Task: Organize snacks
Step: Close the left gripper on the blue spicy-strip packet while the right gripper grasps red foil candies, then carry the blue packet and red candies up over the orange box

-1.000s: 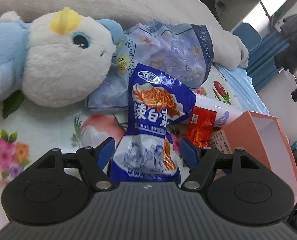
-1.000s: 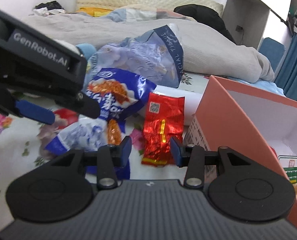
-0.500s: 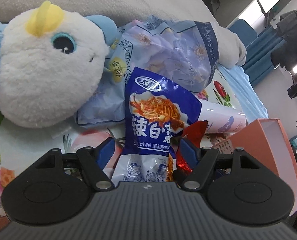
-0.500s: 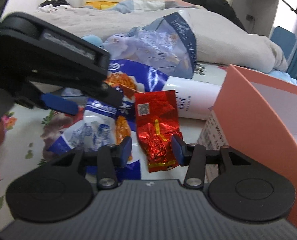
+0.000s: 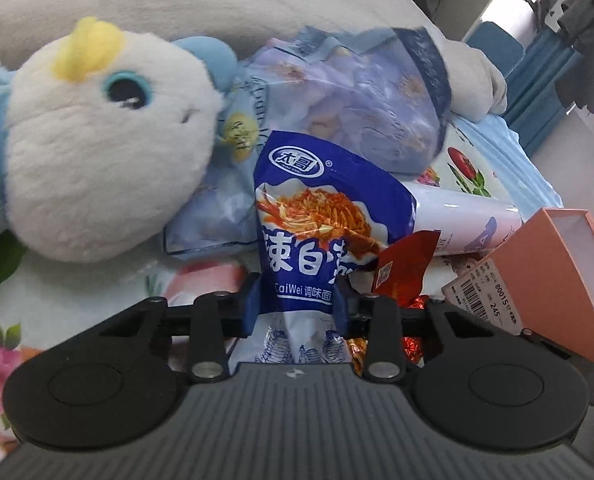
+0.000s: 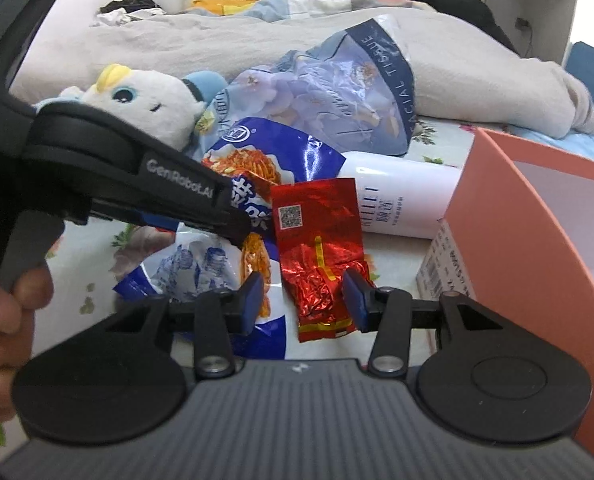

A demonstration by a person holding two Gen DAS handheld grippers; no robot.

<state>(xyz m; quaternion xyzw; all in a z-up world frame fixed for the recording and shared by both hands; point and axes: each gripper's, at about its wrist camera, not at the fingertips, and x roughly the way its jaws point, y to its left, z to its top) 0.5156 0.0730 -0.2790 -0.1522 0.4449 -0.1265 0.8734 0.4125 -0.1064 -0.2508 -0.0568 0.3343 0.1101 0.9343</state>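
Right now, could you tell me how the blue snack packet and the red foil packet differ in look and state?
The blue snack packet is the larger one, printed with a noodle picture; the red foil packet is smaller, with a QR code. The left gripper has just closed its jaws onto the blue packet, whereas the red packet lies between the open jaws of the right gripper, not clamped. The blue packet's film looks smooth; the red foil is crumpled. Both lie on the floral sheet beside the orange box.

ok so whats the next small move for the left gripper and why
Probably lift the blue packet toward the orange box. The left gripper has just been closing and its pads now pinch the packet, which overlaps the red packet.
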